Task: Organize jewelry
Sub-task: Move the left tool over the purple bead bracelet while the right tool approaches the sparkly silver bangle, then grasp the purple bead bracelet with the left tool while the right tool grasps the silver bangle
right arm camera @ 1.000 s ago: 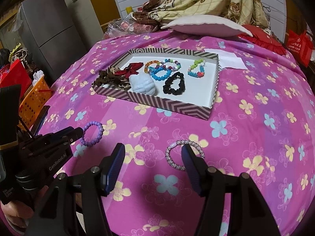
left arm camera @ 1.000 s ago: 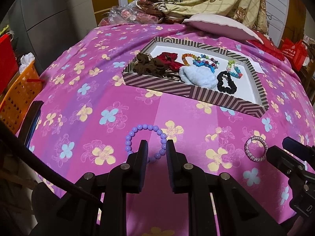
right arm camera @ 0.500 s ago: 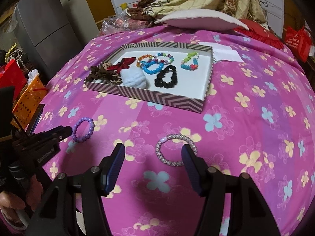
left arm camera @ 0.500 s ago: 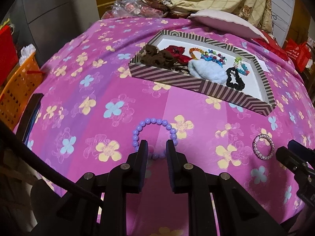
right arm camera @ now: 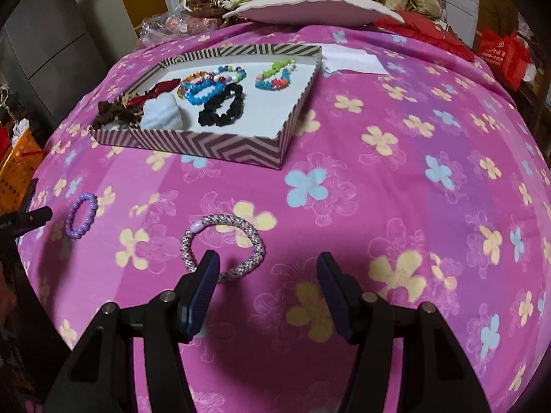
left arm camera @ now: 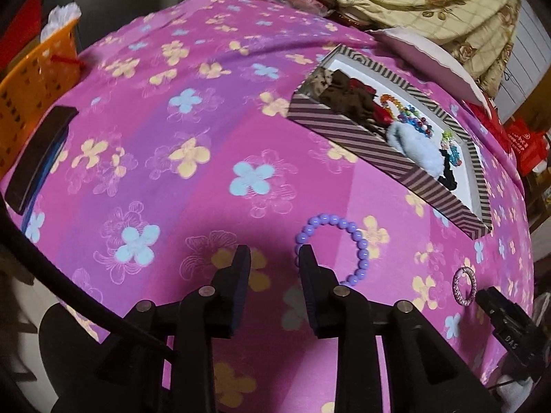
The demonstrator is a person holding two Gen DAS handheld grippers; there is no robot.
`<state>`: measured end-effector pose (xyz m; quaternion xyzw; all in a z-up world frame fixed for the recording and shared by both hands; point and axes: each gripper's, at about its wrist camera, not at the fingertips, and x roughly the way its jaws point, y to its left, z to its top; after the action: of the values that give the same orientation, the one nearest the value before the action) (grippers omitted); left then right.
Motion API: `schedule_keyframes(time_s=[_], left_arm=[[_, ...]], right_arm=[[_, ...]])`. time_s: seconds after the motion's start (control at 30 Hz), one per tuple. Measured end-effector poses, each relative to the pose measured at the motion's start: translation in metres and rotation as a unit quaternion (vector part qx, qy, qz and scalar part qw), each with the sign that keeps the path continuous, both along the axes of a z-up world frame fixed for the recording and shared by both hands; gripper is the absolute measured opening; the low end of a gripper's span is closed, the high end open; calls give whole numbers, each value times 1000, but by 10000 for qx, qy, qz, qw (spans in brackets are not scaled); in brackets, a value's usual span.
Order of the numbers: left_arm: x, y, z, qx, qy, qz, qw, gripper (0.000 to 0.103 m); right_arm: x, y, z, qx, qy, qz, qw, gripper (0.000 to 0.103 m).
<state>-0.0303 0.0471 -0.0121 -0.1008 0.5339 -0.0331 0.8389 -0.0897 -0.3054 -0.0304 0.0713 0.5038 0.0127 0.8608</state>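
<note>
Looks like the pickup step for the last two loose bracelets. Nearest, the left gripper (left arm camera: pixel 272 254) sits partly open and empty, its right finger touching the purple bead bracelet (left arm camera: pixel 335 246) at about 1 o'clock on the bed (left arm camera: pixel 193 110). The right gripper (right arm camera: pixel 268 264) is spread wide, empty, with the sparkly woven bracelet (right arm camera: pixel 222 242) just off its left finger at 11 o'clock. Next each probably needs to straddle its band and close. Farther at 12 o'clock, the striped tray (right arm camera: pixel 220 146) already holds scrunchies and beads.
</note>
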Motion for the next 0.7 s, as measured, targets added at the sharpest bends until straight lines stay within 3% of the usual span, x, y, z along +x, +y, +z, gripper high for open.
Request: schedule_keyframes(time_s=[0.37, 0.43, 0.53, 0.6, 0.67, 0.7], left_arm=[[10, -23, -19, 140, 153, -335, 9992, 54], [12, -30, -20, 331, 127, -401, 9986, 54], [14, -35, -21, 532, 53, -421, 9977, 54], [15, -40, -21, 732, 4, -526, 9959, 46], [14, -42, -22, 783, -26, -581, 9952, 30], [14, -42, -22, 713, -12, -607, 9956, 30]], right_arm=[[15, 17, -7, -495, -108, 264, 9984, 44], [15, 20, -8, -681, -146, 343, 9970, 37], [15, 22, -7, -723, -216, 440, 9962, 16], [14, 22, -7, -729, -244, 475, 9959, 12], [14, 20, -6, -625, -238, 480, 9966, 10], [14, 19, -6, -566, -237, 481, 9970, 8]])
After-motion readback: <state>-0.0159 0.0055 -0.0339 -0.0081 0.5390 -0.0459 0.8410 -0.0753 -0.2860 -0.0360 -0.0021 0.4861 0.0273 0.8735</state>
